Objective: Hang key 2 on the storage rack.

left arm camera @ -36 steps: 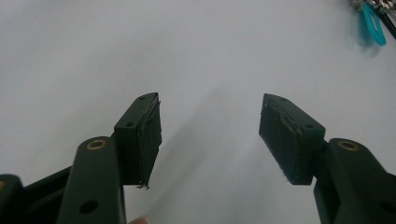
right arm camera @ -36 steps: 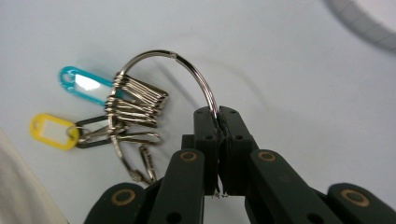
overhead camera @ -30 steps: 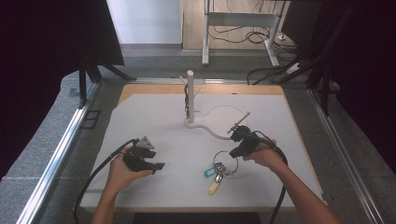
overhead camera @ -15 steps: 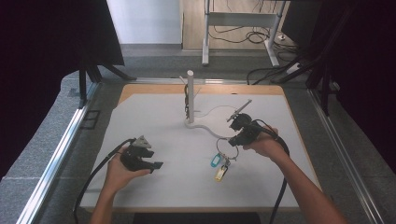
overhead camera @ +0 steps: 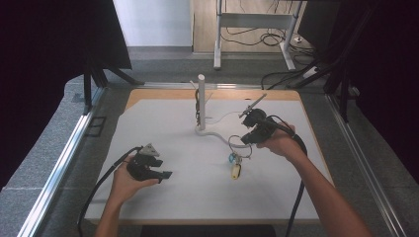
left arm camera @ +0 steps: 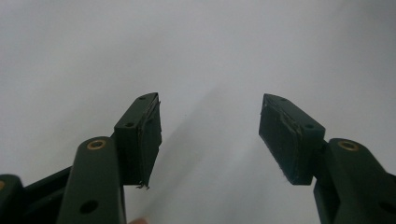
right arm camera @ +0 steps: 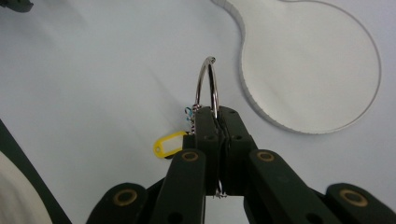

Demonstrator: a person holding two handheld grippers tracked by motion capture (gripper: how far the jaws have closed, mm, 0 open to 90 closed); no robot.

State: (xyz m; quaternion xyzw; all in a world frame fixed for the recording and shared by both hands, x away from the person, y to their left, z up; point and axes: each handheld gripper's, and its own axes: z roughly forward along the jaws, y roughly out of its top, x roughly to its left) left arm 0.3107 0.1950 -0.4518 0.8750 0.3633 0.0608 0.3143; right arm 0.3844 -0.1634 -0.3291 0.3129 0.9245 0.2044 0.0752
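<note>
A metal key ring (overhead camera: 239, 146) hangs from my right gripper (overhead camera: 245, 140), which is shut on it above the white mat, right of centre. A blue tag (overhead camera: 231, 158) and a yellow tag (overhead camera: 236, 171) dangle below the ring. In the right gripper view the ring (right arm camera: 208, 84) stands up out of the closed jaws of my right gripper (right arm camera: 215, 114), with the yellow tag (right arm camera: 169, 143) beneath. A white stand with an upright post (overhead camera: 201, 101) rises at the back centre. My left gripper (overhead camera: 165, 174) lies low at the front left. Its jaws (left arm camera: 210, 135) stand open with nothing between them.
The stand's curved white base outline (right arm camera: 241, 51) lies on the mat (overhead camera: 163, 123) just beyond the ring. A wooden strip (overhead camera: 148, 93) borders the mat's far edge. Metal rails (overhead camera: 64, 158) run along both sides. Cables trail from both grippers toward the front.
My right gripper has risen and moved back toward the stand with the key ring, lifting the tags off the mat. The left gripper has stayed where it was.
</note>
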